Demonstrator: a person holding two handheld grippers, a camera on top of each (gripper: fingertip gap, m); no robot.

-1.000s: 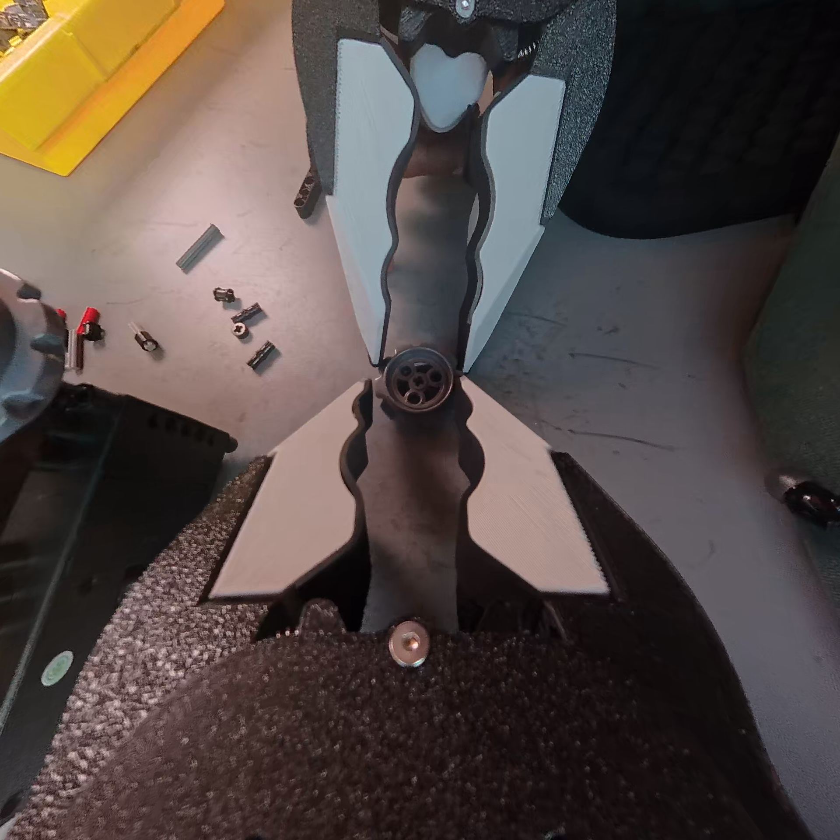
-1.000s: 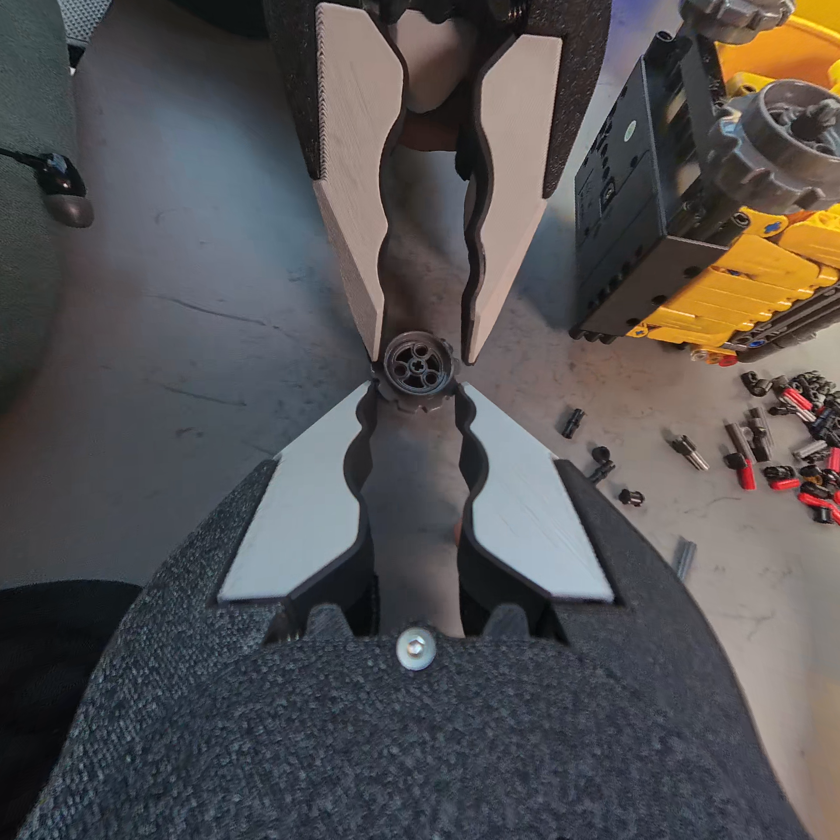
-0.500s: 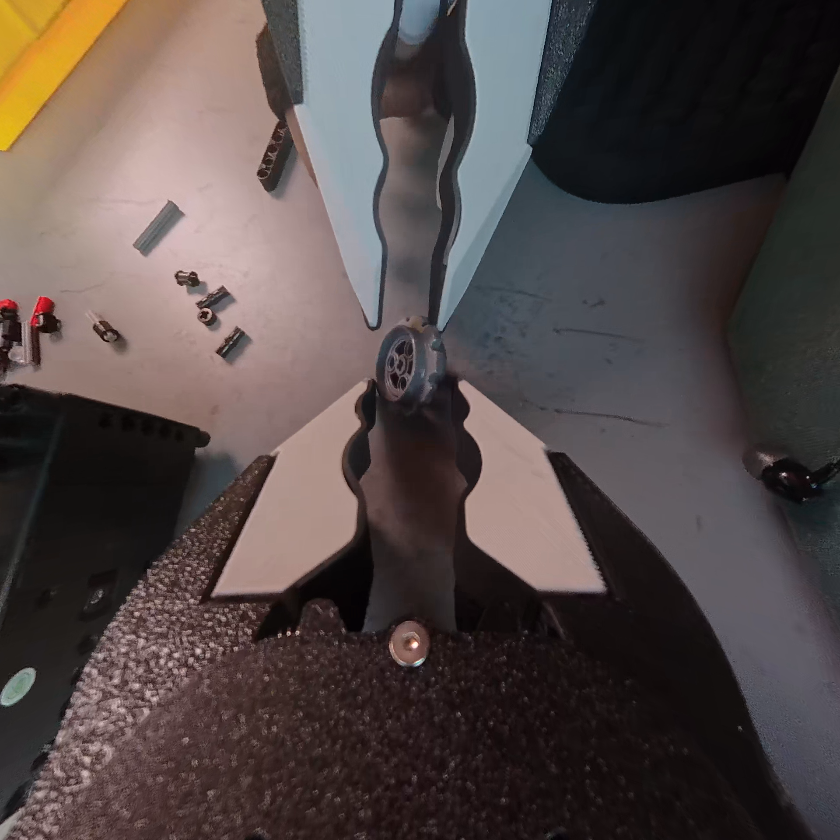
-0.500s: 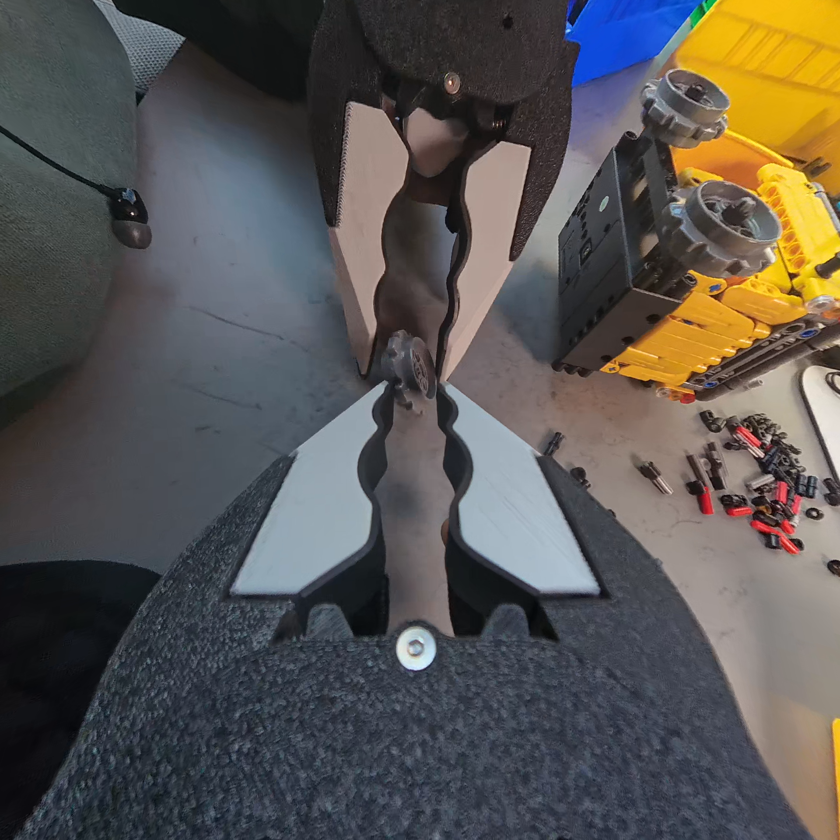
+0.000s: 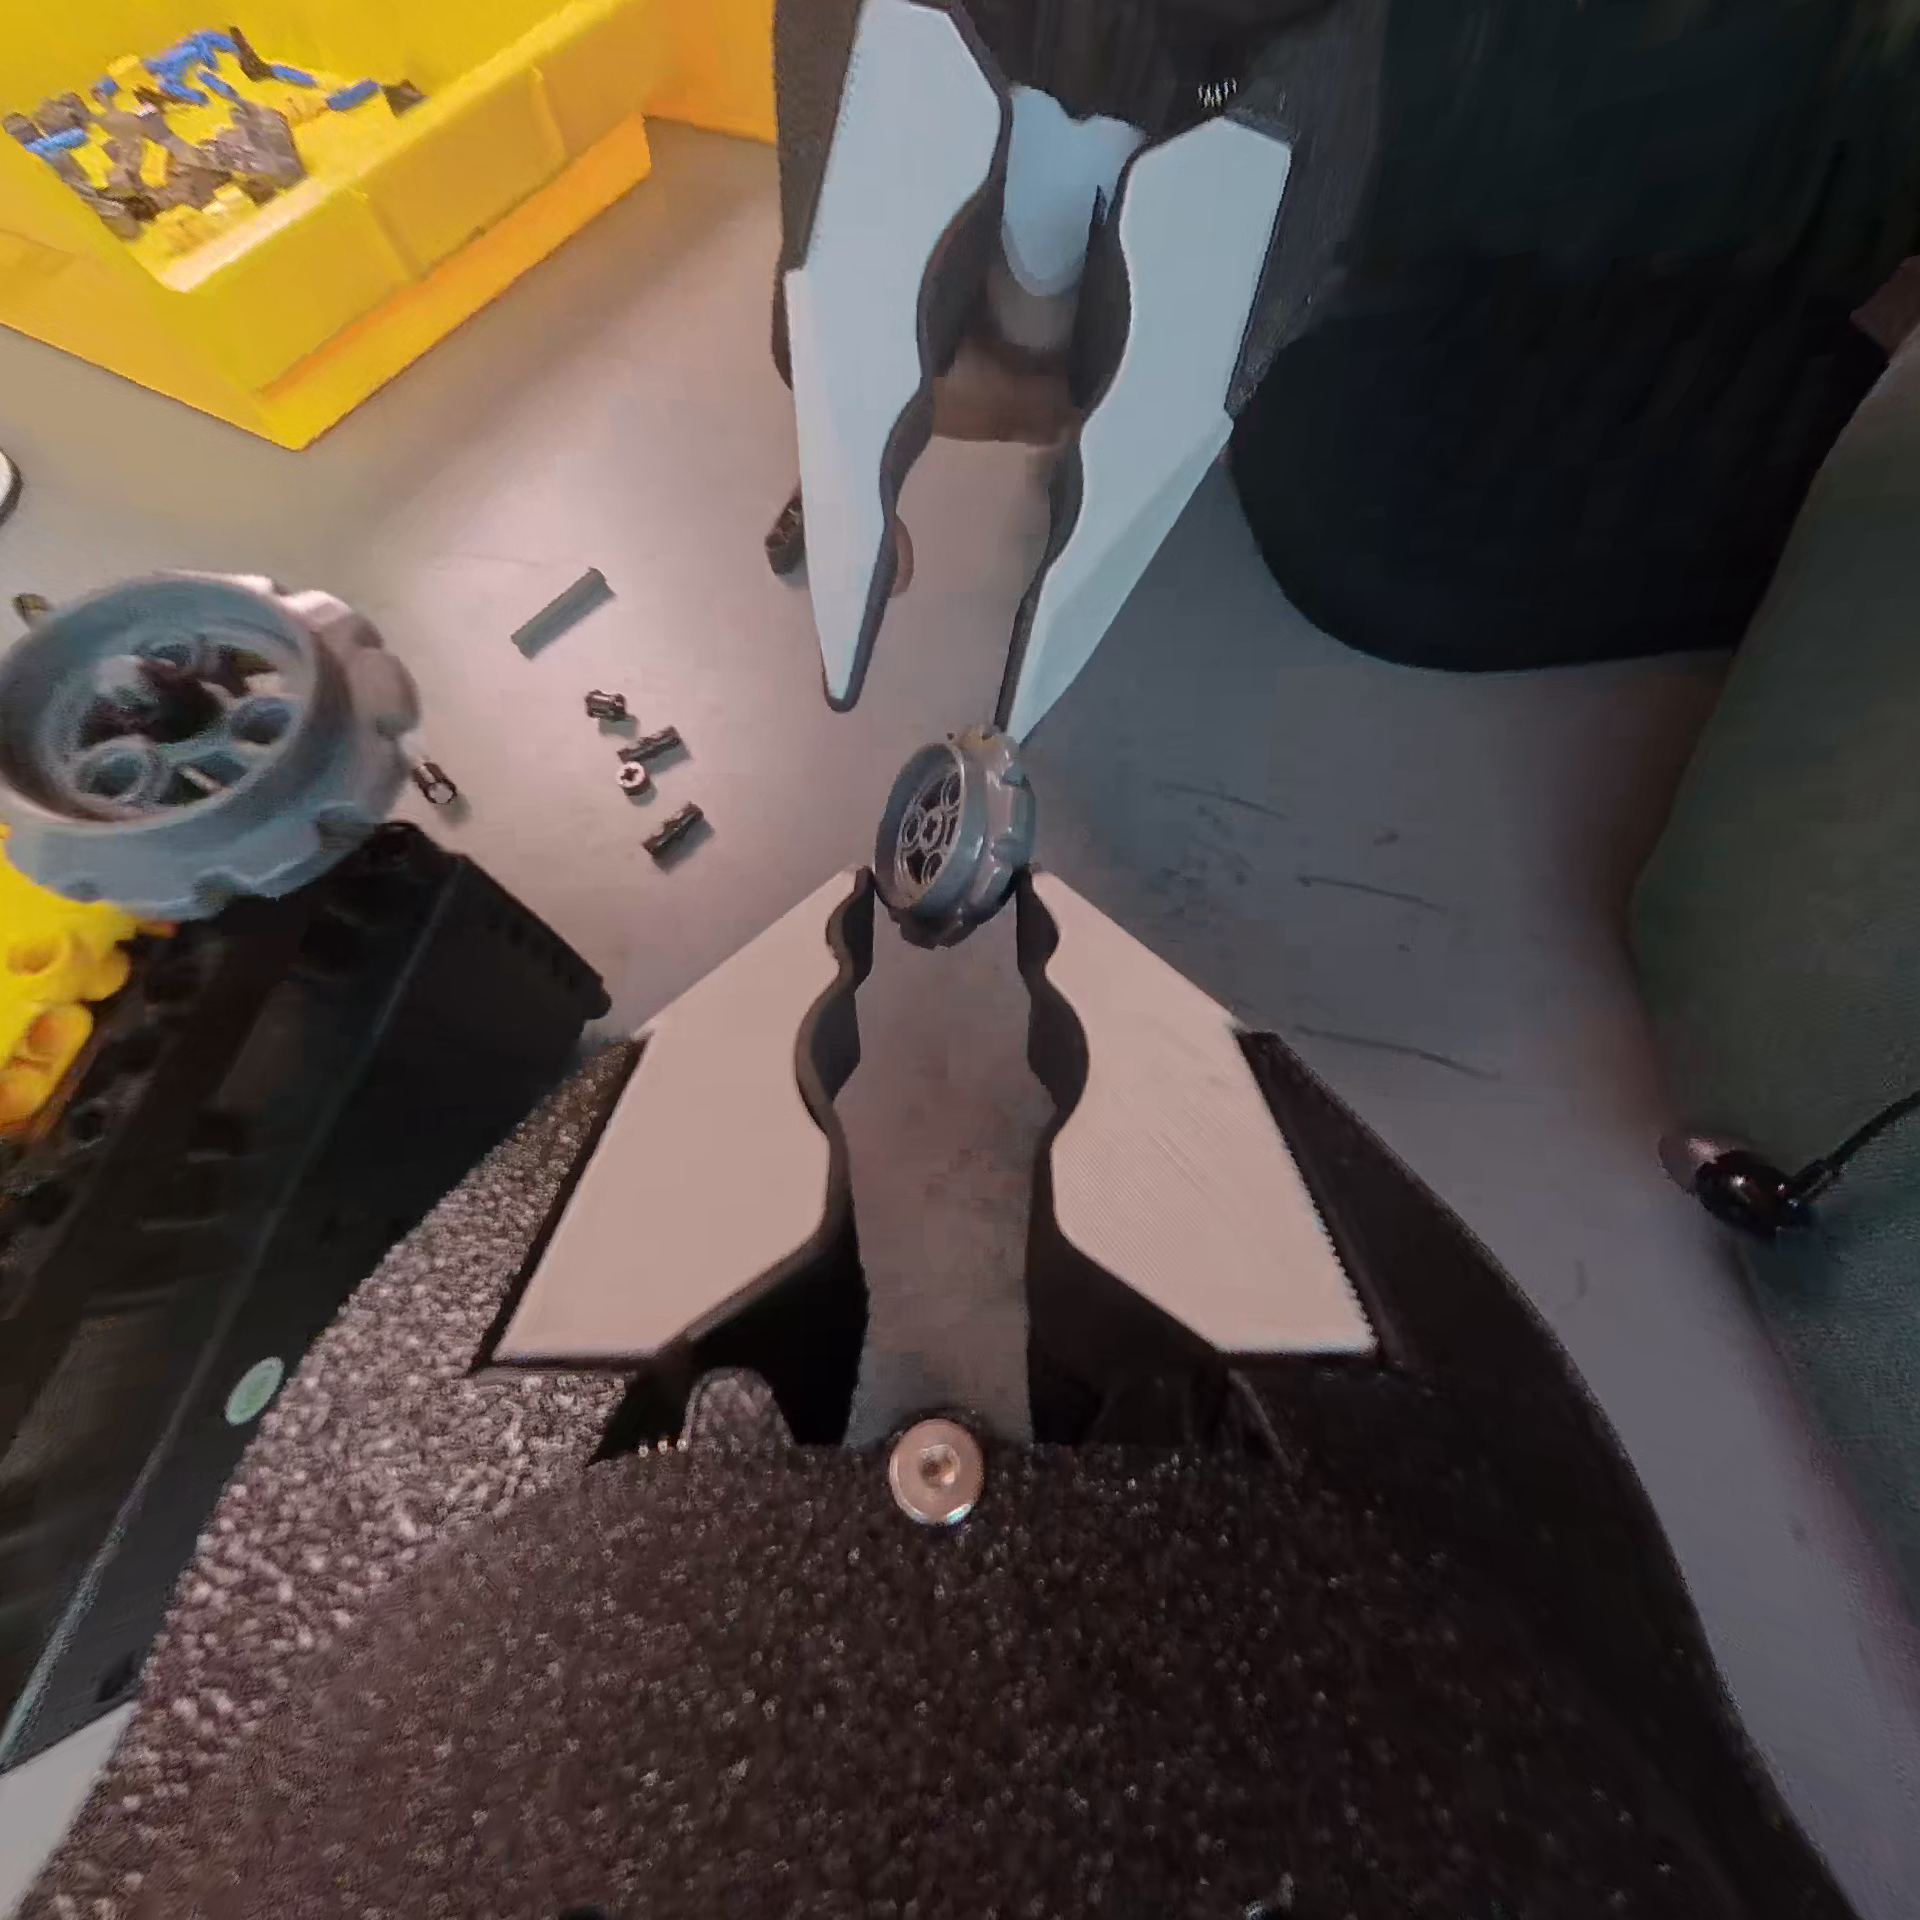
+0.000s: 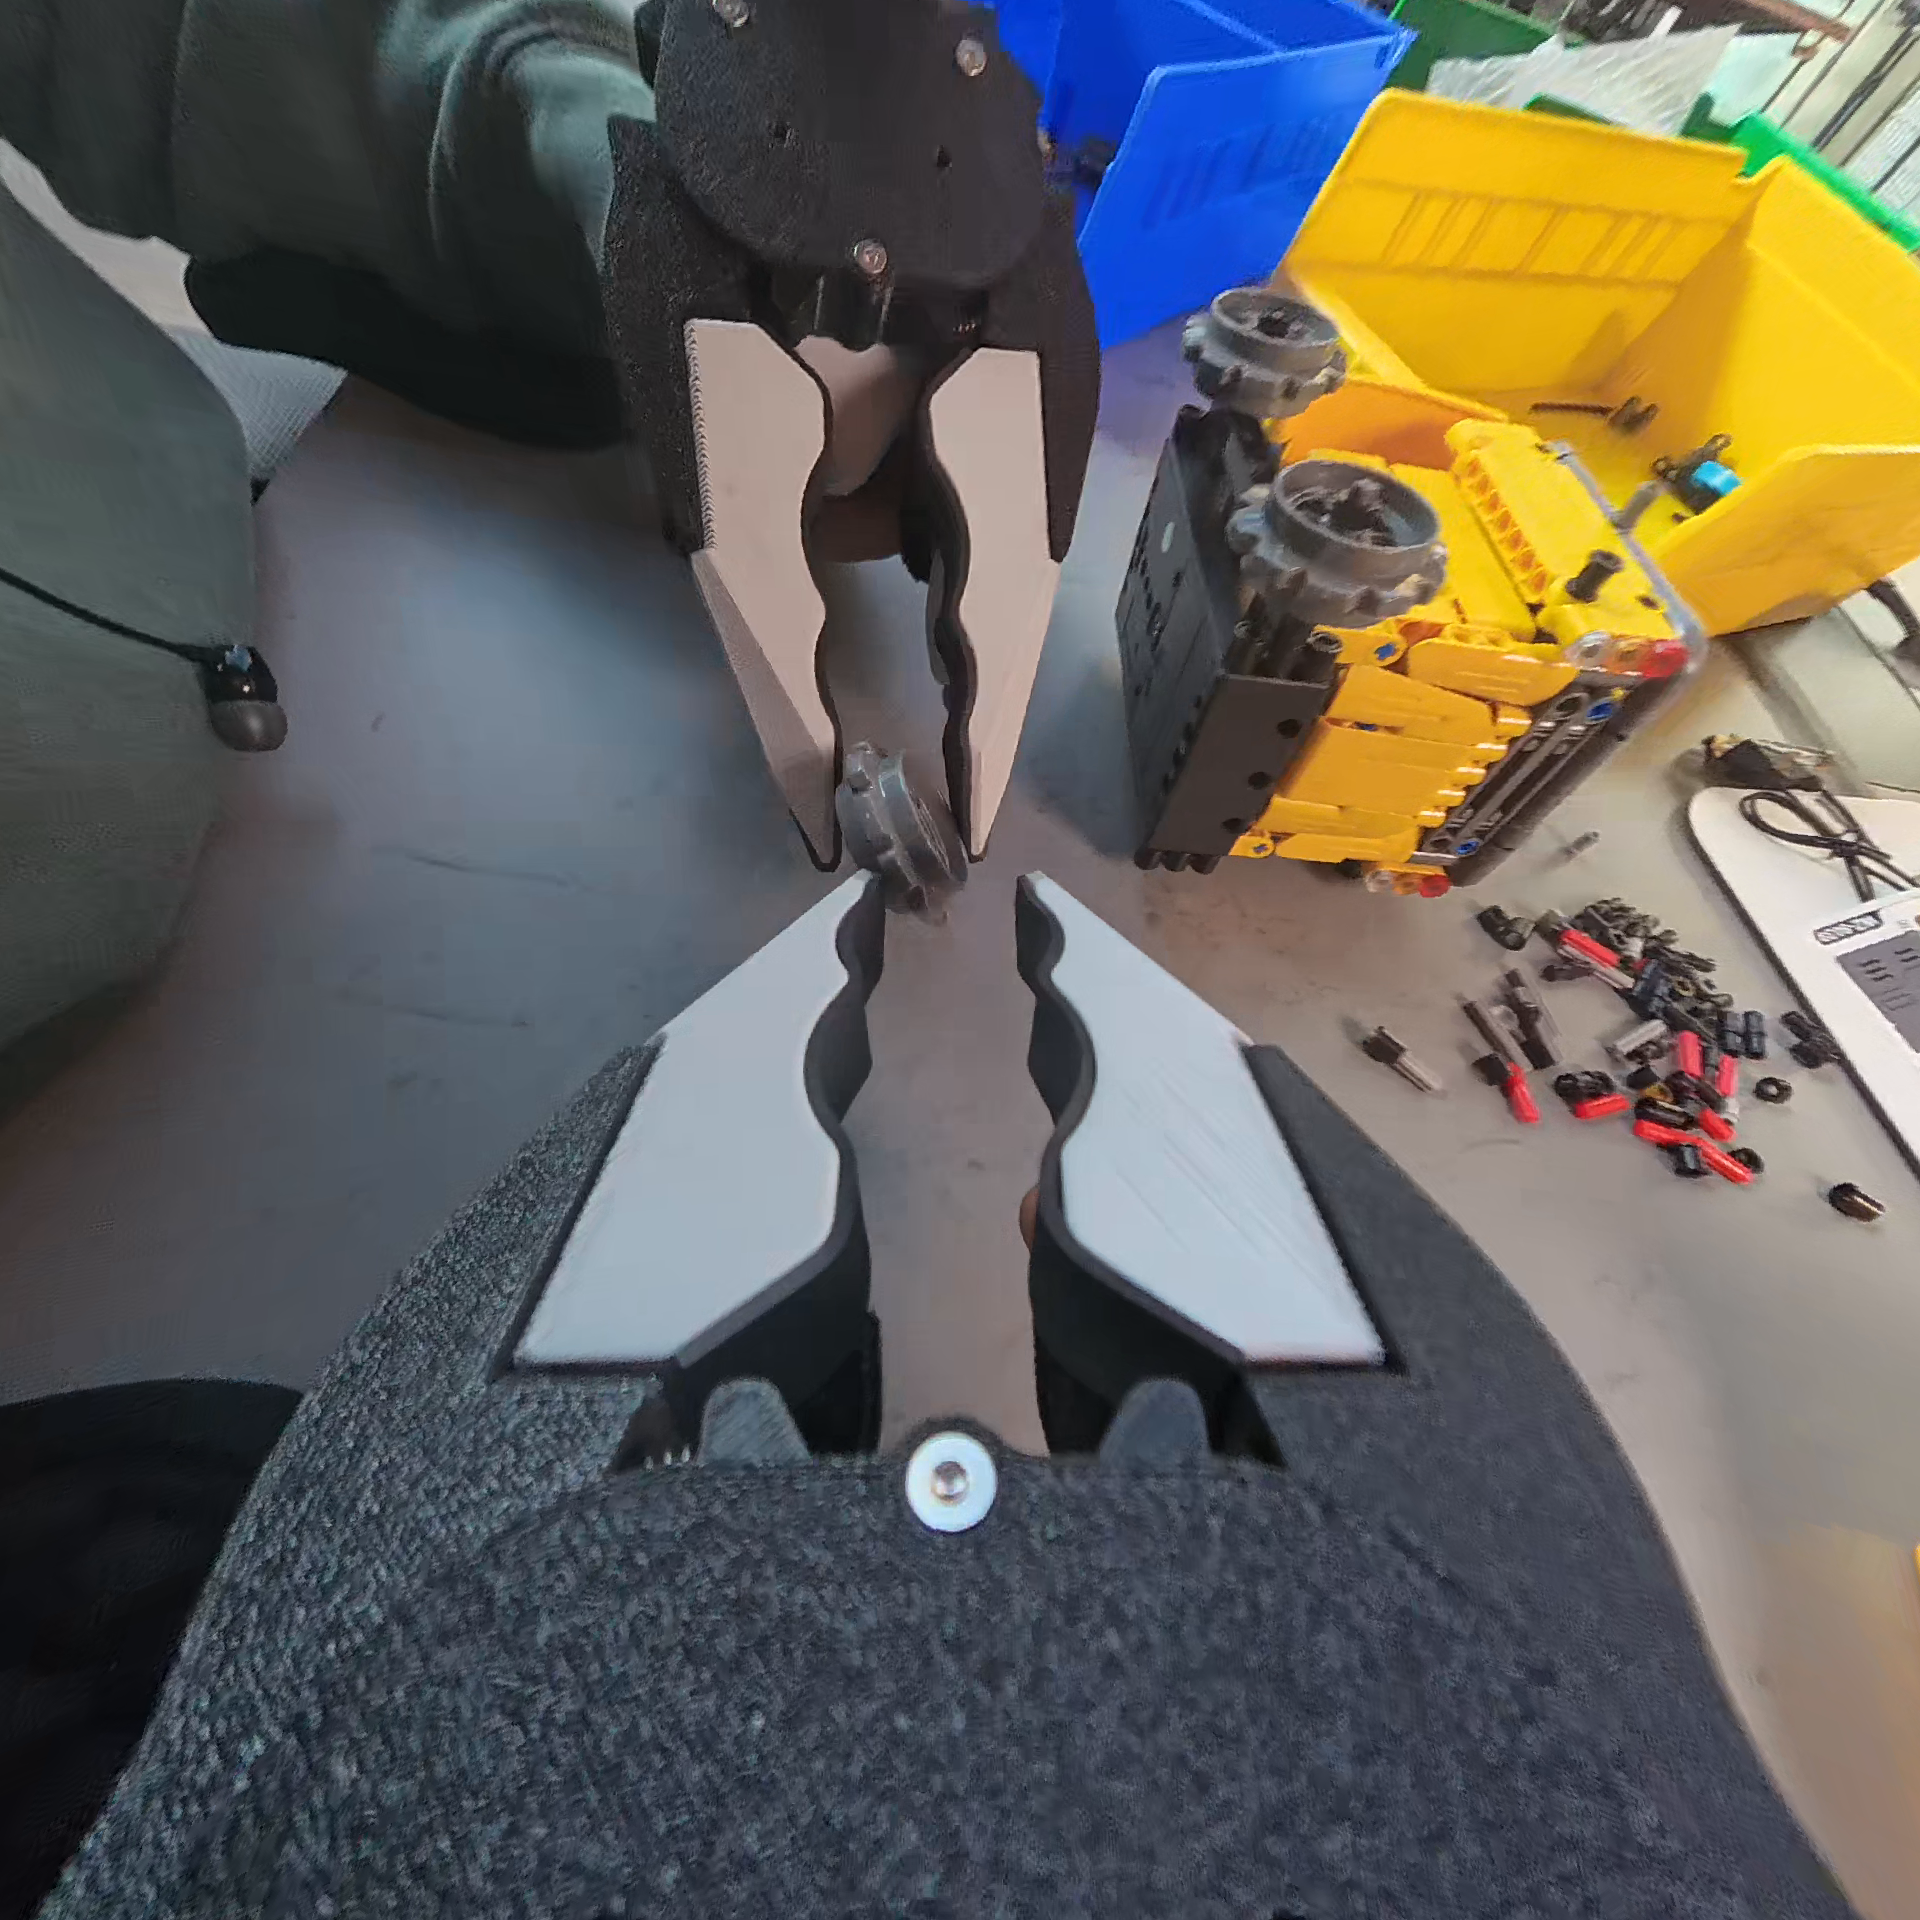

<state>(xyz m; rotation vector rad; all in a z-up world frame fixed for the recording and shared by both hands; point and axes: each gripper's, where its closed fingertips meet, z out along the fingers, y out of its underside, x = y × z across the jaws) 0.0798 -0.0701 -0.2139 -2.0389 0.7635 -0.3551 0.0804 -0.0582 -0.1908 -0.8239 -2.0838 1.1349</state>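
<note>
A small dark grey toothed wheel sits tilted between the tips of my left gripper, which is shut on it just above the grey table. In the right wrist view the same wheel sits between the left gripper's tips. My right gripper faces it tip to tip and is open and empty, with its left fingertip just short of the wheel. It also shows in the left wrist view, one tip by the wheel's top edge.
A yellow and black brick-built machine with larger grey wheels stands close by. Red and black pins and loose pins lie on the table. Yellow bin, blue bin, a paper sheet and a green sleeve surround the area. My two grippers' fingertips are within a few centimetres of each other.
Both grippers held the wheel flat-on a second ago. The right gripper has let go, opened and drawn back; the wheel has turned edgewise in the left gripper, and both have lifted.
</note>
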